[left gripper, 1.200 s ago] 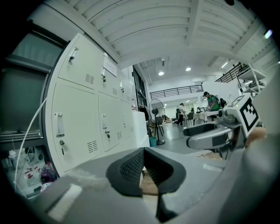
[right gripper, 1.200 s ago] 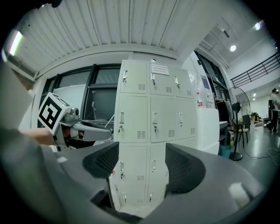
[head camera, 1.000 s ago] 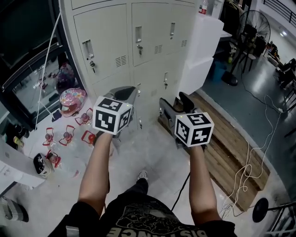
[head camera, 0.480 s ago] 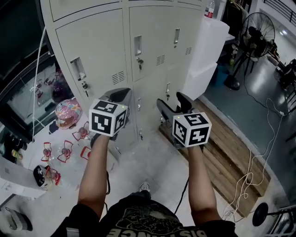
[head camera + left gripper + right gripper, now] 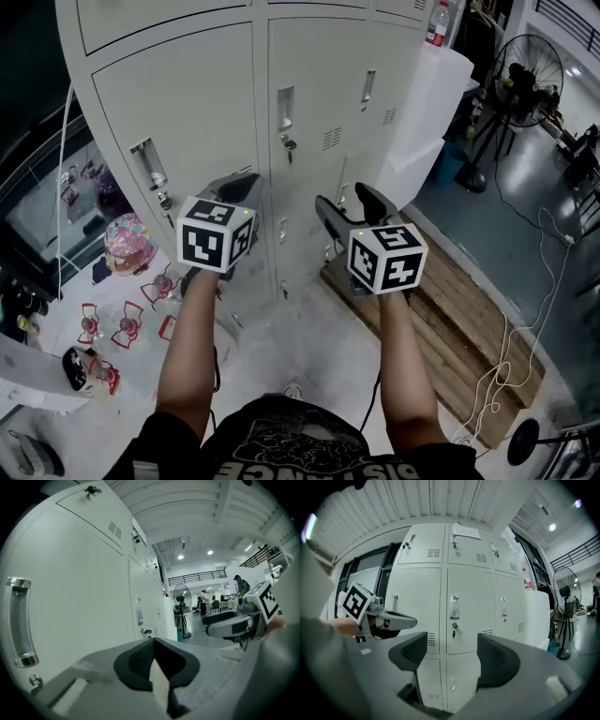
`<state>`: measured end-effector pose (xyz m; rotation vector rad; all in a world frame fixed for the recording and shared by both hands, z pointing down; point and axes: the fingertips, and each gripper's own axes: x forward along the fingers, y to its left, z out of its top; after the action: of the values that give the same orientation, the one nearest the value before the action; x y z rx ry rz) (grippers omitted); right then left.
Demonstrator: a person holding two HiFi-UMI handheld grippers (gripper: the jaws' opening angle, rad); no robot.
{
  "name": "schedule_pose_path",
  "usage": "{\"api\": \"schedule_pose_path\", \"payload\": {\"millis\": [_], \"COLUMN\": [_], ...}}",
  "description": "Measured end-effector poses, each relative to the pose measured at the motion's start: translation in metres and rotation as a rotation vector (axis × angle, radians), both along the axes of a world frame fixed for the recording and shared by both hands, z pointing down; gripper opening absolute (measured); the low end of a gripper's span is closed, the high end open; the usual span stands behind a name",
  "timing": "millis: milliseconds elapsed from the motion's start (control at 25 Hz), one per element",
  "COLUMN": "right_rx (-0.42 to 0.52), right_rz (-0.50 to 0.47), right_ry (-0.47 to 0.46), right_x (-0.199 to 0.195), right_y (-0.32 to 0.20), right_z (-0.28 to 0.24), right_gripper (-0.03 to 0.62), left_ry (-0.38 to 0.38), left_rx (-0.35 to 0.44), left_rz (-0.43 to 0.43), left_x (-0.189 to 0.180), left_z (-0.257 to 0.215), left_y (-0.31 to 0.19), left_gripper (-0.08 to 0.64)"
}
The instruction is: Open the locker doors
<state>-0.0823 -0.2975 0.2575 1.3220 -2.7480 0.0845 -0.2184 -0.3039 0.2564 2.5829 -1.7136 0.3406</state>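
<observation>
So from the head view, both arms are stretched out toward a bank of pale grey lockers (image 5: 197, 89), and every door I can see is shut. The left gripper (image 5: 244, 183) is up near the left column, just below that door's recessed handle (image 5: 147, 162), and the right gripper (image 5: 348, 201) points at the lower part of the middle and right columns. There's a wooden pallet (image 5: 464, 309) on the floor to the right, a pedestal fan (image 5: 528, 64) further back, and a bunch of little red things on a white counter (image 5: 56, 370) on the left. In the left gripper view, the left gripper (image 5: 153, 643) has its black pads pressed together with nothing between them. A closed locker door (image 5: 79, 588) fills the left side, its clear handle (image 5: 20, 621) close to the camera, and the right gripper (image 5: 232, 624) pokes in from the right. In the right gripper view, the right gripper (image 5: 452, 654) has its jaws spread wide and it's empty. Through the gap you're looking straight at the middle door (image 5: 466, 606), closed, with its handle (image 5: 454, 607) and a key (image 5: 453, 626) hanging in the lock just under it. The left gripper (image 5: 391, 618) shows off to the left.
</observation>
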Motion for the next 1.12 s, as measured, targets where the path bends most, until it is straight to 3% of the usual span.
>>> {"api": "schedule_pose_path", "payload": {"millis": [600, 1120], "right_rx": [0.001, 0.02], "right_rz": [-0.062, -0.295], "right_ry": [-0.016, -0.022], "right_x": [-0.018, -0.029], "right_y": [-0.049, -0.103], "right_z": [0.007, 0.002], "right_gripper": [0.319, 0.319], "left_ry": [-0.018, -0.043], "left_rx": [0.025, 0.02], "left_rz": [-0.028, -0.242], "left_x": [-0.007, -0.011], "left_z": [-0.002, -0.001], "left_y": [-0.043, -0.072], "left_gripper": [0.003, 0.003]}}
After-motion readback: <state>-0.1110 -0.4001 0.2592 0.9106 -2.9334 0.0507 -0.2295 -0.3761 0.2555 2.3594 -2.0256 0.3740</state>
